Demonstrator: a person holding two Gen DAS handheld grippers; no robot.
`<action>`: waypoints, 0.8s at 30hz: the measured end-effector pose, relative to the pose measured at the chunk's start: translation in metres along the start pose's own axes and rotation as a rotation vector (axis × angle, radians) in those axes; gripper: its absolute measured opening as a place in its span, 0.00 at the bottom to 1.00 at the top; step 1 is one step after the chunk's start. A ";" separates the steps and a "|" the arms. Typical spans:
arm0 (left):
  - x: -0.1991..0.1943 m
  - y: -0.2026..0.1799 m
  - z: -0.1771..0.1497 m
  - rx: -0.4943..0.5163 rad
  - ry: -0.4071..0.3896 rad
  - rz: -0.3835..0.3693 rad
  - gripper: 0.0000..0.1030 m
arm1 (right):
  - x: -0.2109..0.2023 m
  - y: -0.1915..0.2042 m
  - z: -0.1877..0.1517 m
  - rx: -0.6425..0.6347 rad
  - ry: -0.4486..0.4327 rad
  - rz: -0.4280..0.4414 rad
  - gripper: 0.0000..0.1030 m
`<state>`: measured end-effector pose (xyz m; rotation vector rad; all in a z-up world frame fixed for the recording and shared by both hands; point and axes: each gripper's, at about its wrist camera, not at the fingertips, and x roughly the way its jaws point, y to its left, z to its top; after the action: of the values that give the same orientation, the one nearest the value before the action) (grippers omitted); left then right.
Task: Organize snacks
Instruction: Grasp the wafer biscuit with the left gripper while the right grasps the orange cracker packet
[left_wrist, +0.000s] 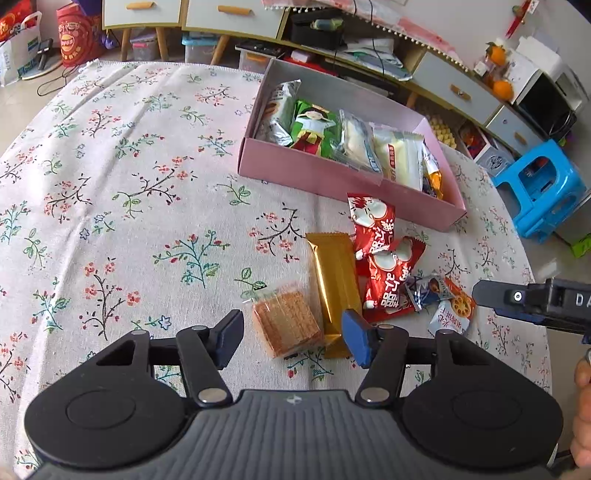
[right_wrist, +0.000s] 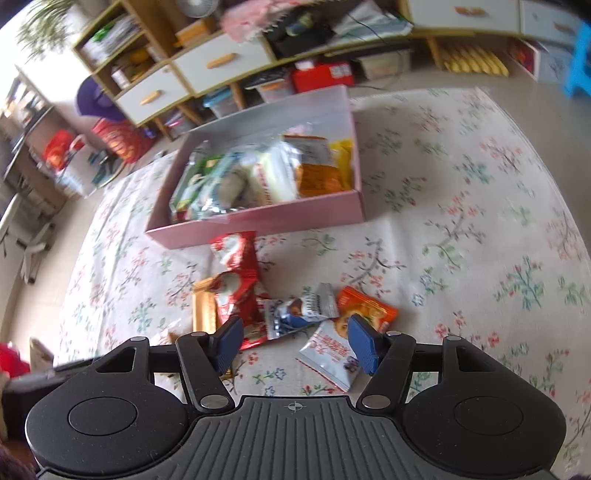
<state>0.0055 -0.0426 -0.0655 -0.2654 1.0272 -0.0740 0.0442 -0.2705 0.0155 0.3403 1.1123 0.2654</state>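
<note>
The left tool (left_wrist: 291, 338) sits nearest the lens, its blue pads apart and pressing on nothing; between them lies a clear-wrapped stack of square crackers (left_wrist: 286, 325), and the near end of a gold foil bar (left_wrist: 334, 288) reaches under the right-hand pad. To take the crackers cleanly I would judge it best to shift the tool a little away from the gold bar, so that the pads close on the flat sides of the stack alone, and to squeeze gently: the crackers look brittle and the film is thin and slack.

Just beyond the gold bar lie two glossy red pouches (left_wrist: 384, 254), crinkled and puffed, and past them the pink cardboard box (left_wrist: 314, 177), already holding a row of packets standing on edge.

The right tool (right_wrist: 295, 343) also has its jaws apart and empty. Directly ahead of its pads lie a silver-blue foil packet (right_wrist: 299, 310), a white sachet (right_wrist: 332, 354) beside the right pad and an orange sachet (right_wrist: 365, 306) just beyond it. These are small, flat and slippery, so pinching a crimped edge would likely hold better than the belly.

All rests on a bench under a floral cloth (left_wrist: 129, 184), soft and lightly creased
</note>
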 end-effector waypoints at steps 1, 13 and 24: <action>0.001 0.000 0.000 0.000 0.003 0.000 0.51 | 0.001 -0.002 0.000 0.009 0.001 -0.004 0.61; 0.018 0.000 -0.006 -0.008 0.036 0.013 0.43 | 0.007 0.001 -0.003 0.003 0.004 -0.025 0.61; 0.000 0.000 -0.001 0.003 -0.033 -0.020 0.35 | 0.009 -0.005 -0.002 0.024 -0.012 -0.039 0.61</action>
<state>0.0050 -0.0432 -0.0662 -0.2730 0.9913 -0.0888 0.0461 -0.2712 0.0057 0.3413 1.1104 0.2156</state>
